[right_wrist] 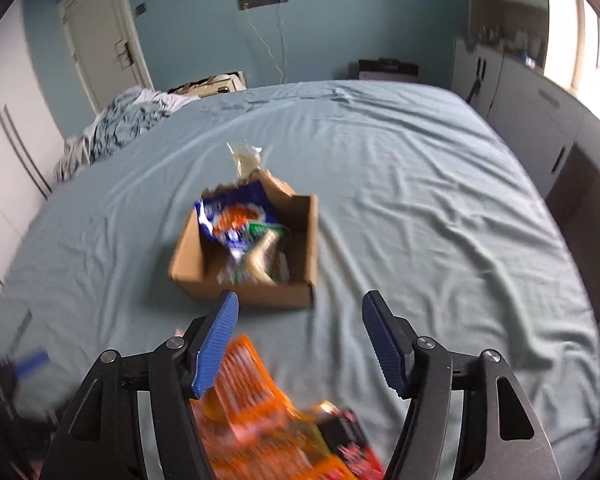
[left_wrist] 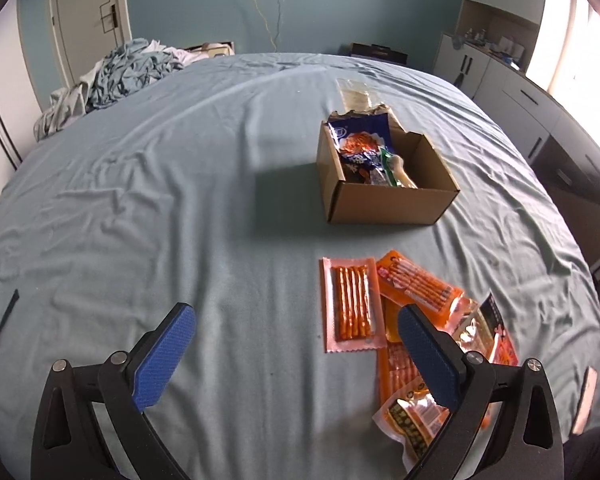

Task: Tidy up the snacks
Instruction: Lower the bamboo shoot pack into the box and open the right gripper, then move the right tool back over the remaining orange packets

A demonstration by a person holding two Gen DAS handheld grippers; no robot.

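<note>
L gripper (left_wrist: 296, 354) & R gripper (right_wrist: 300, 336) both agape, empty; packets (left_wrist: 416, 320) overlap, risk grabbing two; box (left_wrist: 384, 184) near full.

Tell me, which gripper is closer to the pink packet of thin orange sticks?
Left. The left gripper hangs open with the pink packet of thin orange sticks lying between its fingers. The right gripper, also open, hovers over the pile of orange packets; that pink packet isn't recognisable there.

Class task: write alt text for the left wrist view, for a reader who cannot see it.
An open brown cardboard box holding snack packets sits on a blue-grey bedsheet. Nearer, orange sausage-stick packets lie loose between the open, empty blue-padded left gripper fingers.
</note>
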